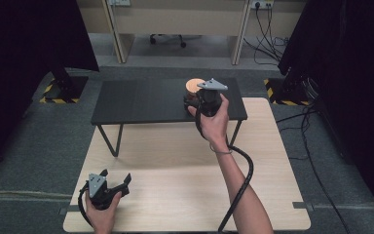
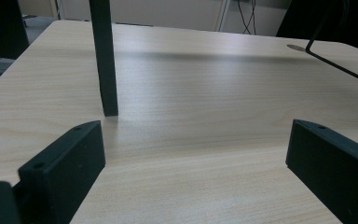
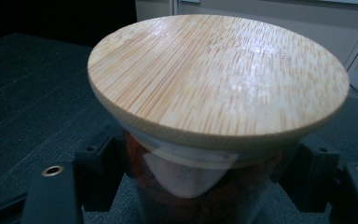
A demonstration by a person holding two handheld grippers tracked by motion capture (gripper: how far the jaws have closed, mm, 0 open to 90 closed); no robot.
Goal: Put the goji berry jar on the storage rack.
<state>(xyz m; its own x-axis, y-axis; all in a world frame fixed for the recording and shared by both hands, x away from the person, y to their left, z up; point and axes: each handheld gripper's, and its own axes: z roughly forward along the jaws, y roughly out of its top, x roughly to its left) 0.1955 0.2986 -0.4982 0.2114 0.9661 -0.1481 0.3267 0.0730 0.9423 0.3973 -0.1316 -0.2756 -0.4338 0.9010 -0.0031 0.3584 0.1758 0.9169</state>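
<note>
close under the right gripper's camera, a wooden lid (image 3: 219, 74) caps a glass jar (image 3: 191, 191), clamped by the right gripper (image 1: 195, 100) on the black table (image 1: 141, 100). left gripper (image 1: 114, 179) rests wide open and unladen over the pale table (image 2: 191, 93).

left gripper (image 1: 116, 184): low over light table (image 1: 175, 161) near its front left corner, jaws spread wide, nothing between | right gripper (image 1: 195, 100): forearm stretched well beyond that table's far edge, jaws seemingly clamped on jar (image 3: 200, 186)
</note>
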